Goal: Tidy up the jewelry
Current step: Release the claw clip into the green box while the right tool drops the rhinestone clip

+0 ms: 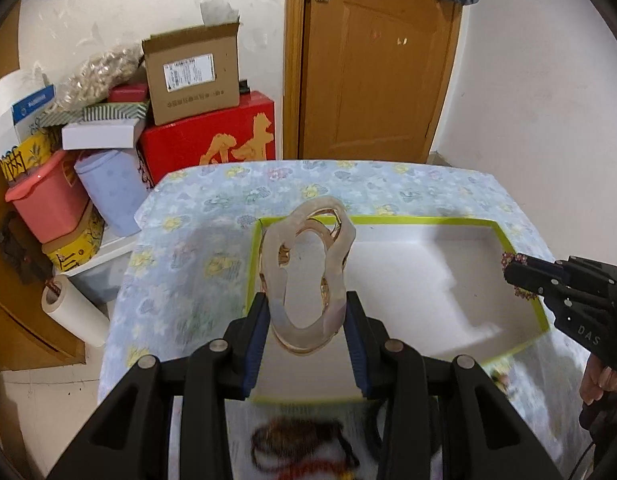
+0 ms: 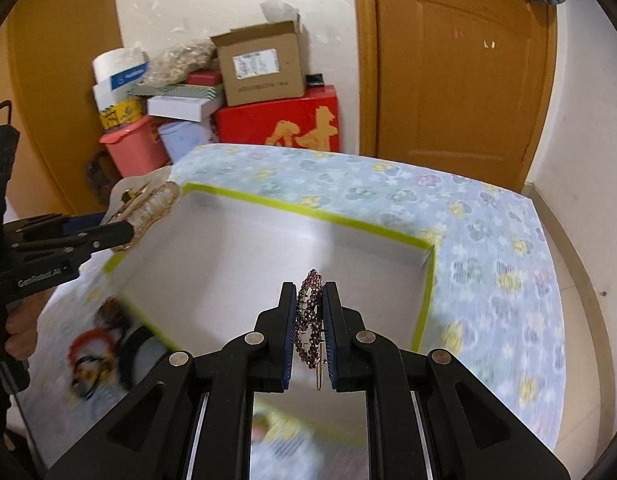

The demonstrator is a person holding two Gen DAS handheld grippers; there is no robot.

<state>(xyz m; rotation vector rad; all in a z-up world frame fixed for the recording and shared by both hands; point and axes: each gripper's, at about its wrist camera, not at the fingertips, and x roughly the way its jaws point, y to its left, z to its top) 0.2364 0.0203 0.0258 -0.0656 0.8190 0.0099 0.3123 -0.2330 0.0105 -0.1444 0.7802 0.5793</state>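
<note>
My left gripper (image 1: 306, 308) is shut on a large translucent beige hair claw clip (image 1: 336, 248), held upright above the near left part of a white open box with a green rim (image 1: 388, 220). It also shows in the right wrist view (image 2: 156, 204). My right gripper (image 2: 310, 300) is shut on a purple beaded hair clip (image 2: 308, 312), held above the box's (image 2: 348, 232) near right part. In the left wrist view the right gripper (image 1: 512, 276) hangs over the box's right rim. A blurred pile of beaded jewelry (image 1: 304, 448) lies on the table in front of the box.
The table has a blue flowered cloth (image 1: 212, 200). Stacked boxes, a red box (image 1: 212, 148), a cardboard box (image 1: 192, 76) and pink and lilac bins stand against the wall at left. A brown door (image 1: 376, 60) is behind. More jewelry (image 2: 96, 348) lies left of the box.
</note>
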